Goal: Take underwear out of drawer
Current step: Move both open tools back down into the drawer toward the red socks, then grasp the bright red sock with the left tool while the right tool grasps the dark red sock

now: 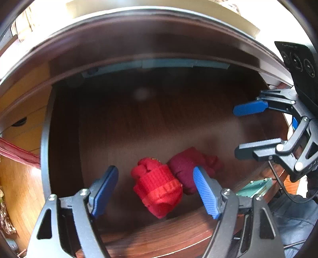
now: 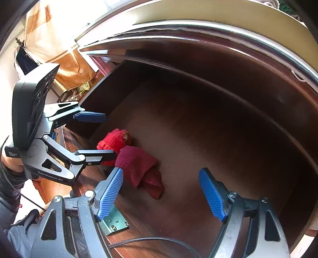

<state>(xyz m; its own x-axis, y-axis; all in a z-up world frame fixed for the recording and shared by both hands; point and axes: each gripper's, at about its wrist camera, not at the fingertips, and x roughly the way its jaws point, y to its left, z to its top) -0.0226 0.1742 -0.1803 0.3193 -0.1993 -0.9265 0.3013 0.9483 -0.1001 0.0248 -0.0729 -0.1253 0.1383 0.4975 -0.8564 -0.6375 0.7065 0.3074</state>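
Observation:
An open dark wood drawer (image 1: 139, 123) (image 2: 198, 129) holds two rolled garments near its front edge. A bright red knit bundle (image 1: 159, 188) (image 2: 112, 141) lies beside a dark maroon bundle (image 1: 184, 168) (image 2: 139, 164). My left gripper (image 1: 155, 188) (image 2: 103, 135) is open, its blue pads on either side of the bright red bundle, just above it. My right gripper (image 2: 161, 190) (image 1: 238, 131) is open and empty over the drawer, with the maroon bundle by its left finger.
The drawer's front panel (image 1: 159, 234) lies below the grippers, with a metal corner bracket (image 2: 113, 220) (image 1: 256, 186) inside it. A light wooden cabinet (image 1: 21, 123) stands to the left. A pale top surface (image 2: 218, 13) runs above the drawer. A black cable (image 2: 151, 241) trails over the front.

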